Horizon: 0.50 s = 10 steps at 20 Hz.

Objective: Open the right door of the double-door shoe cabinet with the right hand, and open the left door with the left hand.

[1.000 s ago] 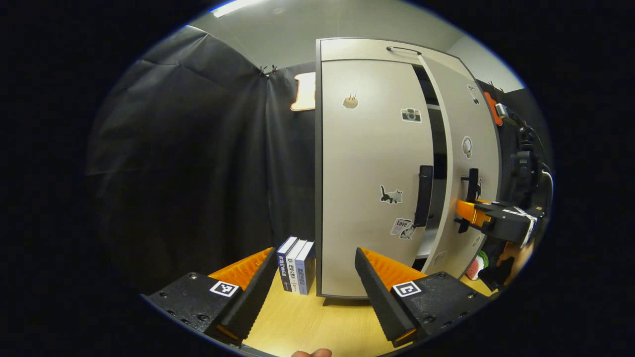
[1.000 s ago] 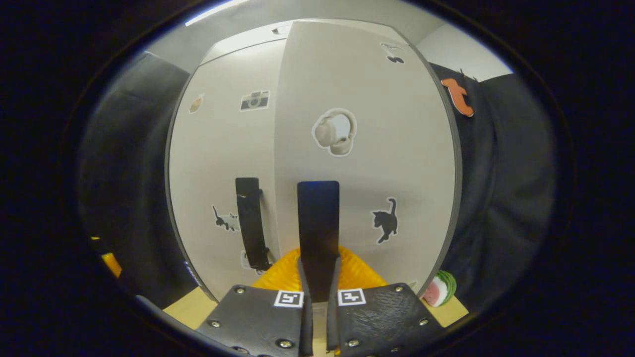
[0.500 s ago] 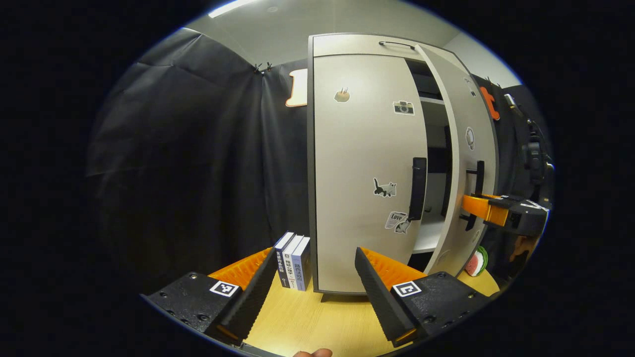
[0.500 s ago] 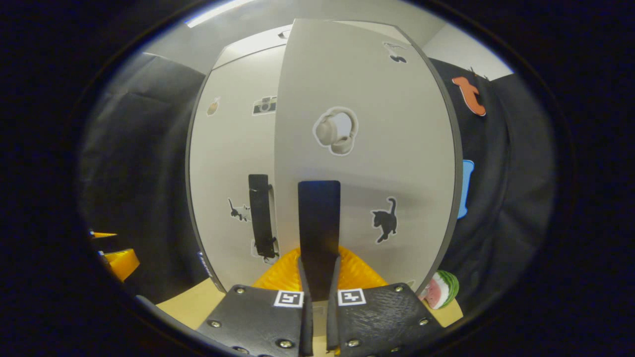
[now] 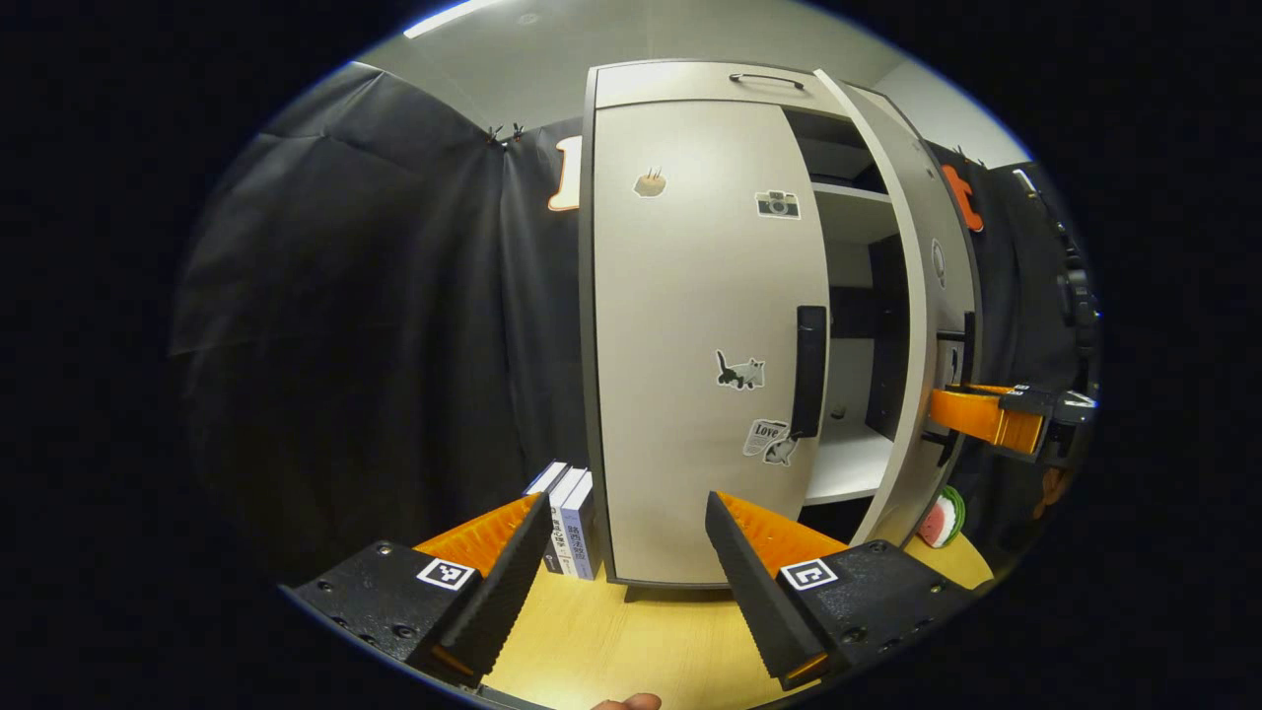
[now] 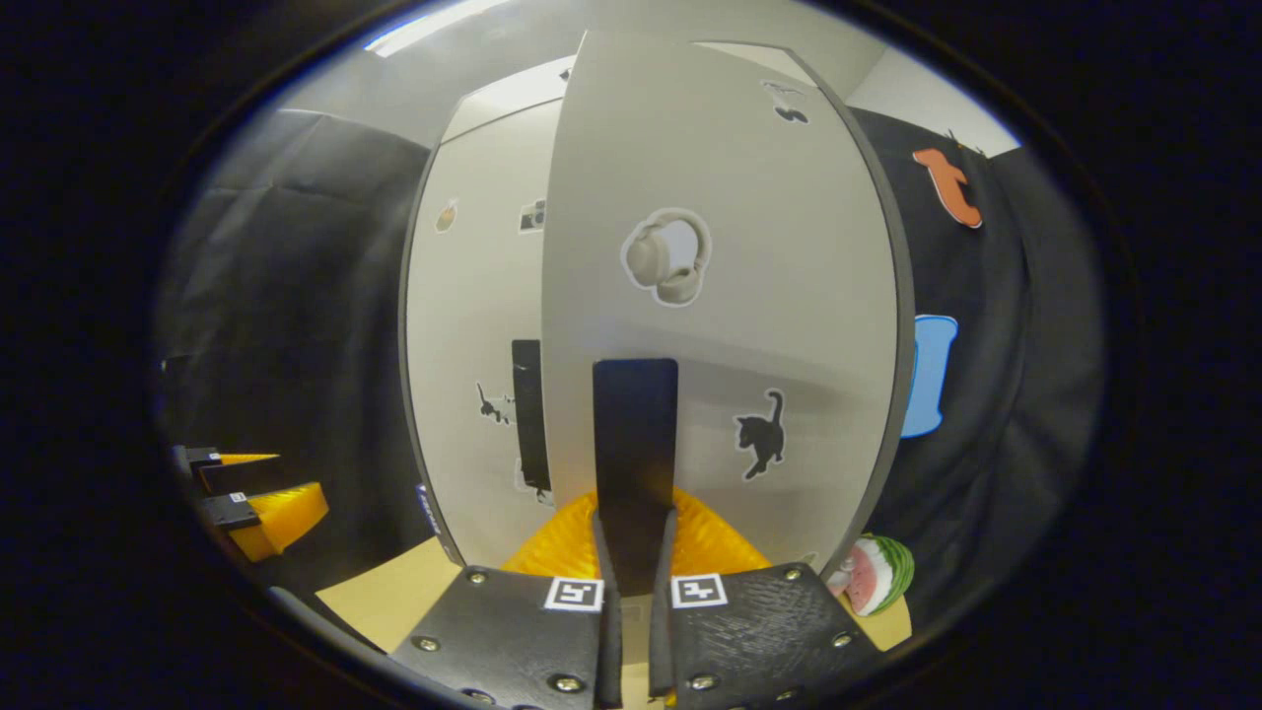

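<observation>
Right tongs (image 6: 632,552) clamp the right door's handle (image 6: 635,444), seemingly firmly; left tongs (image 5: 621,562) gape before the closed left door (image 5: 705,335).

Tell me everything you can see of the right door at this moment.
The right door is a tall, flat, pale grey panel with a dark edge, standing upright and swung partly open, so shelves show behind it in the left gripper view. It bears a headphones sticker and a black cat sticker. Its black vertical handle is clamped between the right gripper's fingers. The left door is shut.
</observation>
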### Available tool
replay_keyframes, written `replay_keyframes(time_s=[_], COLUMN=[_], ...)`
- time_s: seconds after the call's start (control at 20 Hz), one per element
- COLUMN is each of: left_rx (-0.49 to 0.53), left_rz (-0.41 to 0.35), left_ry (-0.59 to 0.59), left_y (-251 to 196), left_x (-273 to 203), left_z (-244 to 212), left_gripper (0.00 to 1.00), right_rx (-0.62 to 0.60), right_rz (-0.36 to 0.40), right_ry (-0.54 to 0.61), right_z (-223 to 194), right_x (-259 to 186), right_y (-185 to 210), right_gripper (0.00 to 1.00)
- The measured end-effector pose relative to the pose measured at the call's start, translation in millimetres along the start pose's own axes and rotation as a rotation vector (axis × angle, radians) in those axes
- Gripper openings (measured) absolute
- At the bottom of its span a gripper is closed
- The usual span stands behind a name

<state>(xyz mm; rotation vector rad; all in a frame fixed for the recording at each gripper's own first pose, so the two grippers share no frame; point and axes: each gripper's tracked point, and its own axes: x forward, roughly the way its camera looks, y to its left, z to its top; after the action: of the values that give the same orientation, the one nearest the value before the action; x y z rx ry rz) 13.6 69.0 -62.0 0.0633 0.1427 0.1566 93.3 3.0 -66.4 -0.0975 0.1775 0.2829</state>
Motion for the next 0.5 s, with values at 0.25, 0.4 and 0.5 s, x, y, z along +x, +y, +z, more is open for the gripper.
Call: replay_keyframes(time_s=[0.25,0.4,0.5], left_rx=[0.002,0.0,0.004], left_rz=[-0.025,-0.043,-0.05], left_ry=[0.01,0.011,0.013], left_y=[-20,-34,-42], left_x=[4,5,5], left_z=[-3,-4,-4], left_gripper=[0.97,0.97,0.97], right_rx=[0.009,0.011,0.01], right_rz=[0.022,0.036,0.045], right_ry=[-0.001,-0.001,0.0], right_z=[-1,-2,-2], right_x=[-17,-25,-30], right_y=[-7,-11,-14], right_gripper=[0.11,0.11,0.11])
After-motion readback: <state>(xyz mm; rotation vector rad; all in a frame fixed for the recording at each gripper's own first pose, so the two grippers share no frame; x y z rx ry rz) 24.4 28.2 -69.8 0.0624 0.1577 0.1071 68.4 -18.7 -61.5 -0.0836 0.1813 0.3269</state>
